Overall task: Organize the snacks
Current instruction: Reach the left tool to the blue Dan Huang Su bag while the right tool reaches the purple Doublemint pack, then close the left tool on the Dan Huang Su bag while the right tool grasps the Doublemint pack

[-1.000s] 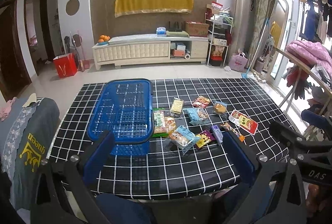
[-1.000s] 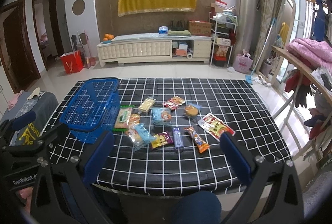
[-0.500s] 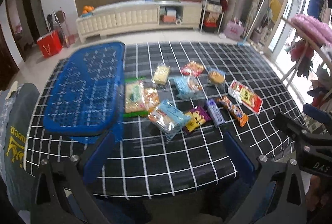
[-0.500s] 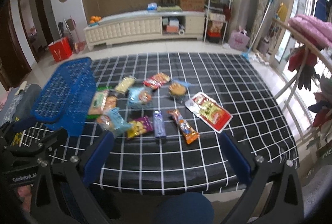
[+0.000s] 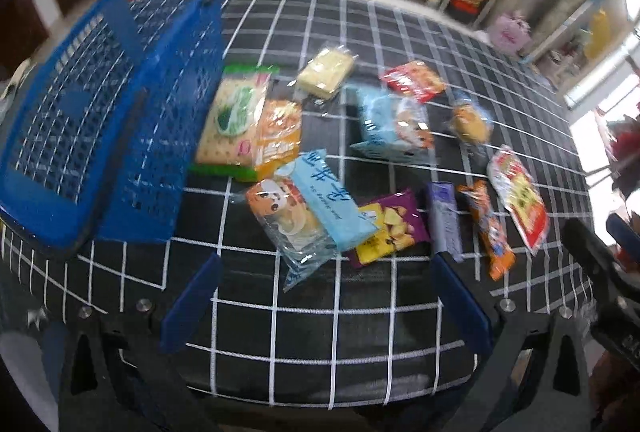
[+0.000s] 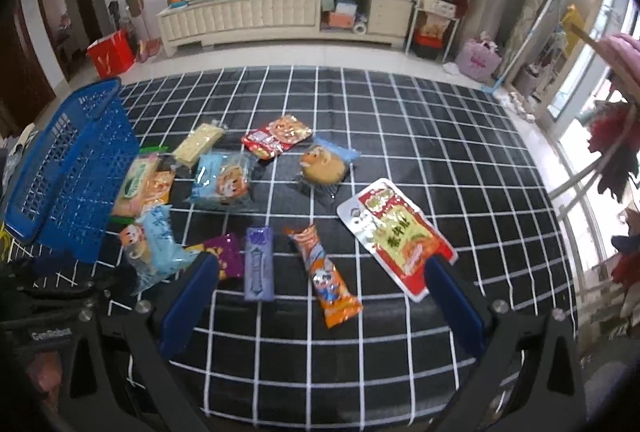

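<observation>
Blue basket (image 5: 80,104) sits at 9 o'clock on the checked table (image 5: 320,332), no snacks visible inside; snack packets lie scattered from centre to 3 o'clock. Left gripper (image 5: 326,264), fingers spread and empty, faces the blue-and-clear packet (image 5: 308,220): pinch its middle squarely. Right gripper (image 6: 320,264), likewise wide apart, nears the orange bar (image 6: 326,278).

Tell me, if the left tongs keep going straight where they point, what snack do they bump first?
Probably the clear packet with the light blue label. It lies nearest, between the open left tongs, partly over the purple and yellow packet. Depth is hard to judge.
</observation>
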### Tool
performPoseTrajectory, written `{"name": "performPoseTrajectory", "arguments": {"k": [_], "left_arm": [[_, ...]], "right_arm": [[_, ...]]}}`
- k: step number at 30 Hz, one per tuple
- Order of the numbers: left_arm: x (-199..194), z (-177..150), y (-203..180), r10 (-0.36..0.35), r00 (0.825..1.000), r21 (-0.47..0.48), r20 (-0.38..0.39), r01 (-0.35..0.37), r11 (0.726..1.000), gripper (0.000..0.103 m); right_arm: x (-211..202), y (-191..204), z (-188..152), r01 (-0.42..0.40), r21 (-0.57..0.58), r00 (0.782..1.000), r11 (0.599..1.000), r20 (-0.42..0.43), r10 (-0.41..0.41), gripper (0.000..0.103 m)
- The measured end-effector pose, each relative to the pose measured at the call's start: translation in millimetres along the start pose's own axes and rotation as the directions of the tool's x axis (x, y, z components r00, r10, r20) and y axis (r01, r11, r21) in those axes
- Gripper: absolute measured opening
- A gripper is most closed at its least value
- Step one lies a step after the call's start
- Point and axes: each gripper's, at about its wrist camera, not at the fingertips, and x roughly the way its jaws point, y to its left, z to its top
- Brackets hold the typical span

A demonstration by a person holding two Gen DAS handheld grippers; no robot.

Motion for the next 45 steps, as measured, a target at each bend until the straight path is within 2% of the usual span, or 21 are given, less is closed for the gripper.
{"name": "performPoseTrajectory", "arguments": {"k": [3, 8, 13, 16, 19, 24, 28, 30, 32, 35, 37, 44, 45], "left_arm": [[21, 6, 1, 0.011, 1.000, -0.056, -0.025, -0.012, 0.998, 0.103], [40, 16, 9, 0.034, 0.999, -0.121, -0.042, -0.038, 0.992, 0.103], [60, 27, 15, 0.085, 0.995, -0.154, -0.055, -0.093, 0.984, 0.103], [77, 31, 16, 0.107, 0.991, -0.161, -0.082, -0.120, 0.980, 0.103], [89, 32, 23, 0.079, 0.990, -0.208, -0.118, -0.102, 0.973, 0.103], [106, 34, 32, 0.082, 0.984, -0.287, -0.156, -0.125, 0.950, 0.103], [111, 36, 30, 0.099, 0.984, -0.269, -0.151, -0.137, 0.953, 0.100], [112, 41, 25, 0.117, 0.983, -0.221, -0.140, -0.146, 0.964, 0.092], [111, 47, 15, 0.153, 0.979, -0.152, -0.132, -0.173, 0.973, 0.066], [110, 48, 12, 0.076, 0.985, -0.095, -0.152, -0.091, 0.991, 0.065], [107, 45, 13, 0.020, 0.986, -0.080, -0.165, -0.034, 0.996, 0.064], [76, 17, 0, 0.016, 0.996, 0.050, -0.093, -0.012, 0.999, 0.064], [71, 14, -3, 0.025, 0.996, 0.067, -0.082, -0.019, 0.998, 0.064]], "right_arm": [[21, -1, 4, 0.008, -0.047, 0.999, 0.999, -0.042, -0.010, 0.103], [52, -2, 5, -0.049, -0.049, 0.992, 0.998, -0.121, 0.043, 0.103], [77, -9, 5, -0.063, 0.004, 0.984, 0.998, -0.164, 0.063, 0.103], [88, -10, 6, -0.061, 0.013, 0.982, 0.998, -0.178, 0.063, 0.103], [89, -7, 5, -0.062, -0.001, 0.983, 0.998, -0.171, 0.061, 0.102], [95, 0, 8, -0.074, -0.035, 0.983, 0.997, -0.171, 0.067, 0.102], [94, 1, 10, -0.087, -0.041, 0.982, 0.995, -0.172, 0.079, 0.102], [94, 2, 10, -0.094, -0.040, 0.981, 0.995, -0.174, 0.086, 0.102], [93, 5, 7, -0.092, -0.044, 0.980, 0.995, -0.180, 0.083, 0.102], [90, 6, 3, -0.122, -0.024, 0.973, 0.992, -0.199, 0.115, 0.099], [85, 9, 0, -0.156, -0.016, 0.967, 0.988, -0.205, 0.149, 0.091], [88, 33, -6, -0.223, -0.035, 0.947, 0.974, -0.245, 0.208, 0.076], [92, 35, -8, -0.223, -0.030, 0.945, 0.974, -0.253, 0.208, 0.070]]}}
